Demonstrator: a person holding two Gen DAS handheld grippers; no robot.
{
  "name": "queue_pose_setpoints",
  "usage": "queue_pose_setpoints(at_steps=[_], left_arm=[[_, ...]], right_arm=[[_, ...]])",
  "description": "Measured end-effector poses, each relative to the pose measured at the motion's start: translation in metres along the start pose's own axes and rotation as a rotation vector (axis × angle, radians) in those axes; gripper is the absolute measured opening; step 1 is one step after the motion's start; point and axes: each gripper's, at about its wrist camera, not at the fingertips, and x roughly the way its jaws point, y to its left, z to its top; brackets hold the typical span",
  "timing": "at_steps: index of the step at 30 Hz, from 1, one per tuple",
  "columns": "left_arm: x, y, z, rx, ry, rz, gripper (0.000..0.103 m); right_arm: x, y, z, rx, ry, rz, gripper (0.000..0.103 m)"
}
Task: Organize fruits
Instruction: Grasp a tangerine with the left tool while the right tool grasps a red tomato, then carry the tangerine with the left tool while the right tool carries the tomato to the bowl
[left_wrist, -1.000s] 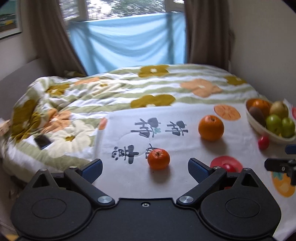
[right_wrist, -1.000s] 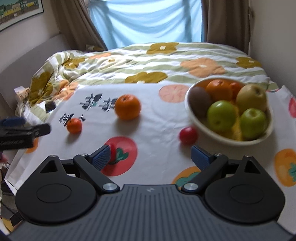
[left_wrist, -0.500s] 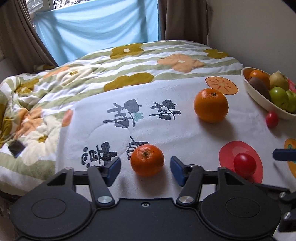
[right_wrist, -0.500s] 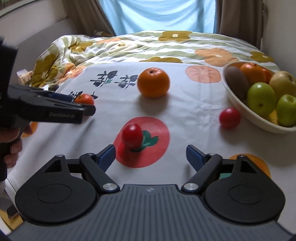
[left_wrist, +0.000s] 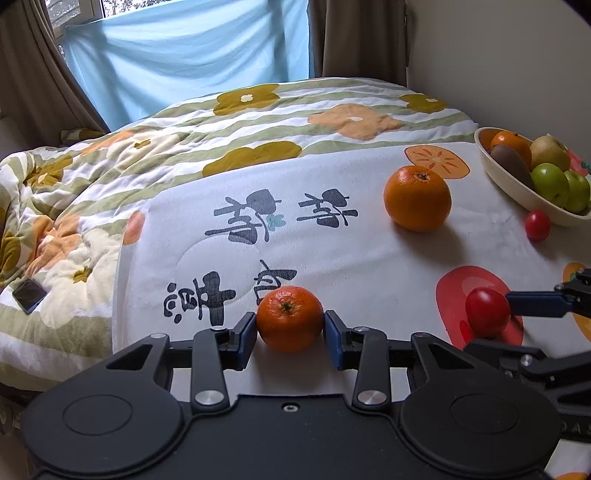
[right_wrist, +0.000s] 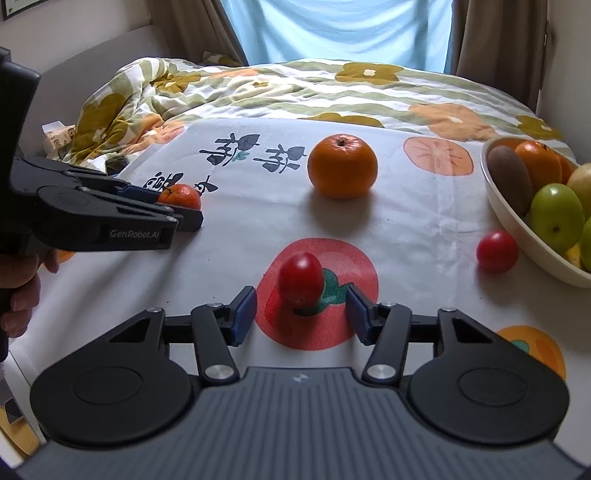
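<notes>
My left gripper (left_wrist: 290, 329) is shut on a small tangerine (left_wrist: 289, 318) that rests on the white printed cloth (left_wrist: 332, 243); it also shows in the right wrist view (right_wrist: 180, 196). My right gripper (right_wrist: 300, 314) is open, its blue pads on either side of a red cherry tomato (right_wrist: 300, 279) without touching it. That tomato also shows in the left wrist view (left_wrist: 487, 311). A large orange (right_wrist: 342, 166) lies farther back. A second cherry tomato (right_wrist: 496, 251) lies beside the cream fruit bowl (right_wrist: 517, 225).
The bowl holds a kiwi (right_wrist: 509, 179), green apples (right_wrist: 557, 217), an orange and a pear. A floral quilt (left_wrist: 92, 177) covers the bed behind and to the left, with a phone (left_wrist: 29, 295) on it. Curtains and a wall stand behind.
My left gripper moved forward and closed on the small tangerine. My right gripper moved forward and narrowed around the near cherry tomato.
</notes>
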Motion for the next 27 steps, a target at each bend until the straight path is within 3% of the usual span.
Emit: queue_pose_setpoints(at_steps=[8, 16, 27], left_arm=[[-0.007, 0.0, -0.008, -0.01, 0.006, 0.009, 0.043], [-0.035, 0.002, -0.009, -0.062, -0.029, 0.017, 0.042], [-0.093, -0.023, 0.012, -0.06, -0.107, 0.014, 0.042]], right_arm=[[0.005, 0.0, 0.005, -0.022, -0.011, -0.012, 0.042], [-0.01, 0.0, 0.013, -0.014, -0.04, -0.026, 0.042], [-0.062, -0.018, 0.028, 0.069, -0.098, -0.032, 0.042]])
